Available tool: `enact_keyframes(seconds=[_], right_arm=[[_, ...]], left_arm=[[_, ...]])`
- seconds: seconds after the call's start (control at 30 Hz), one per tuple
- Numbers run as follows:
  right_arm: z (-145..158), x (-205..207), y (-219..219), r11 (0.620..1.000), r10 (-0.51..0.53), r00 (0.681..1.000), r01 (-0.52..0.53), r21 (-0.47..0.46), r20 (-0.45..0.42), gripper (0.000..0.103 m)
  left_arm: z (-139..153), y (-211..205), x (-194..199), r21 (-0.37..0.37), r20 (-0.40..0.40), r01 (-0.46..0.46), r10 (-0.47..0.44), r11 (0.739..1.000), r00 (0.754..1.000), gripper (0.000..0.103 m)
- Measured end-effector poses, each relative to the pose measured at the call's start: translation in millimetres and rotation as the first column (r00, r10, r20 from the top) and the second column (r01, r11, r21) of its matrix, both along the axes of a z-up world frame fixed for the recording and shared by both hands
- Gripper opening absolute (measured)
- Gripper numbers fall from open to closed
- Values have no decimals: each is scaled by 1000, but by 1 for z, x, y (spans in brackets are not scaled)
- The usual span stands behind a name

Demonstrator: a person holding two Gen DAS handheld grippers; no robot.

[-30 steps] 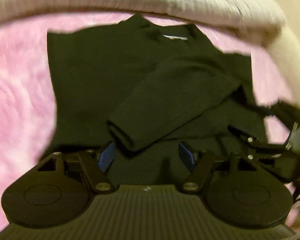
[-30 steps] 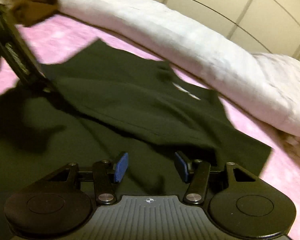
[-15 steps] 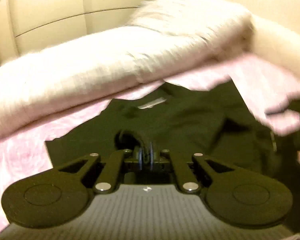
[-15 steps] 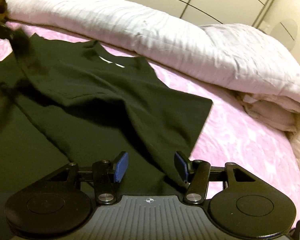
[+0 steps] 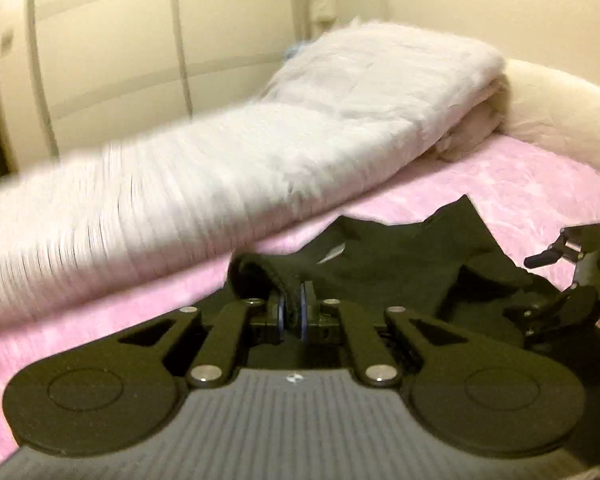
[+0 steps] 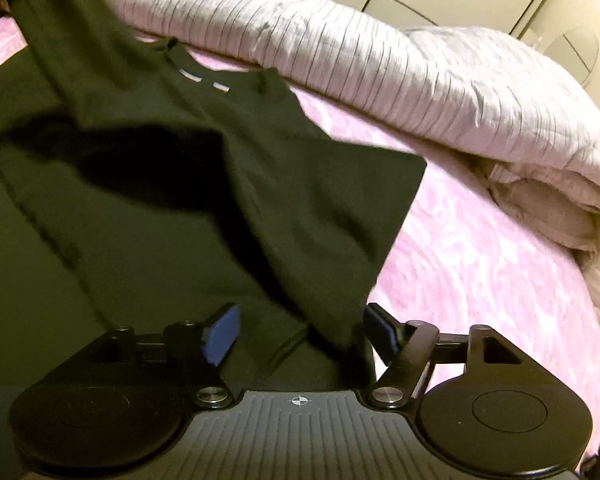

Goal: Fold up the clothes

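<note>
Close to the camera, the left gripper [image 5: 293,312] has its two blue pads [image 5: 281,312] pressed almost together. They pinch a fold of the black shirt [image 5: 400,264], near the end of a sleeve [image 5: 252,276] that loops up just to the left of the pads. The cloth is lifted a little off the bed there.

The right gripper [image 6: 300,330] has its fingers far apart, and they are opening wider. The blue pads [image 6: 220,334] do not press on anything. A bottom corner of the black shirt [image 6: 204,184] lies between them and hangs over the space in the middle, but it is not squeezed.

Past the fingers, the shirt is spread on the pink bed sheet [image 6: 480,280]. One side is pulled up toward the top left of the right view. The neck with its small white tag [image 6: 204,80] points away, toward a rolled white blanket [image 5: 220,168] just behind it. Cream cupboard doors [image 5: 120,60] stand farther back.
</note>
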State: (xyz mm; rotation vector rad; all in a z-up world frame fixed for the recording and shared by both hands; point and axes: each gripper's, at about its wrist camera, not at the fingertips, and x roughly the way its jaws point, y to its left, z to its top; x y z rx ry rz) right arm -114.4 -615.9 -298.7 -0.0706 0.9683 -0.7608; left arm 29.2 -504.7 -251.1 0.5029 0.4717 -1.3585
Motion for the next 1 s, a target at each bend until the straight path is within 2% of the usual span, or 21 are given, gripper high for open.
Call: enact_keyframes(seconds=[0.07,0.13,0.27,0.3,0.4,0.43,0.53,0.6,0.67,0.7,0.73,0.8,0.87,0.93,1.0], right_arm=[[-3,4,-7,1000,8,1000,-8,-23,8,72],[-5,7,-13,999,29,1000,-29,-41,-2,73],[-7,0,-22,984,39,998,-48,-171,-54,73],[-7,-4,-26,980,16,998,-29,-198,-64,73],[-7,-27,-49,965,-175,983,158,-209,-64,73],[-7,-31,-52,965,-188,980,172,-196,-68,73],[-8,-32,-45,972,-139,986,119,-205,-87,73],[-10,-31,-42,974,-118,988,95,-207,-99,73],[-9,-33,-41,975,-136,987,118,-186,-88,73],[-8,-33,-40,976,-146,986,129,-174,-84,73],[-5,-34,-37,977,-153,985,138,-163,-82,73],[-1,-35,-32,978,-168,983,156,-139,-79,73],[2,-38,-24,978,-182,980,173,-113,-78,73],[3,-44,-15,976,-200,977,192,-98,-78,73],[3,-49,-7,974,-221,972,216,-74,-78,73]], left_arm=[[-14,-6,5,83,-28,2,0,997,1000,5],[-18,-8,0,111,-26,43,-40,993,999,5],[-9,-12,-17,45,-27,122,-121,991,992,5],[-13,-15,-19,69,-33,125,-123,990,992,5],[-34,-27,-14,192,-60,86,-76,978,995,5],[-36,-28,-13,206,-71,82,-69,975,995,5],[-35,-28,-12,208,-104,88,-68,974,992,6],[-38,-29,-8,246,-134,86,-54,965,990,8],[-41,-30,-4,278,-165,81,-35,957,986,8],[-43,-30,0,290,-188,74,-19,954,982,11],[-45,-29,6,299,-227,58,12,953,974,19],[-50,-26,22,311,-329,10,98,950,939,31],[-54,-24,38,303,-418,-27,159,952,894,33],[-61,-25,54,302,-516,-66,221,951,828,35],[-69,-27,69,301,-605,-115,283,947,744,33]])
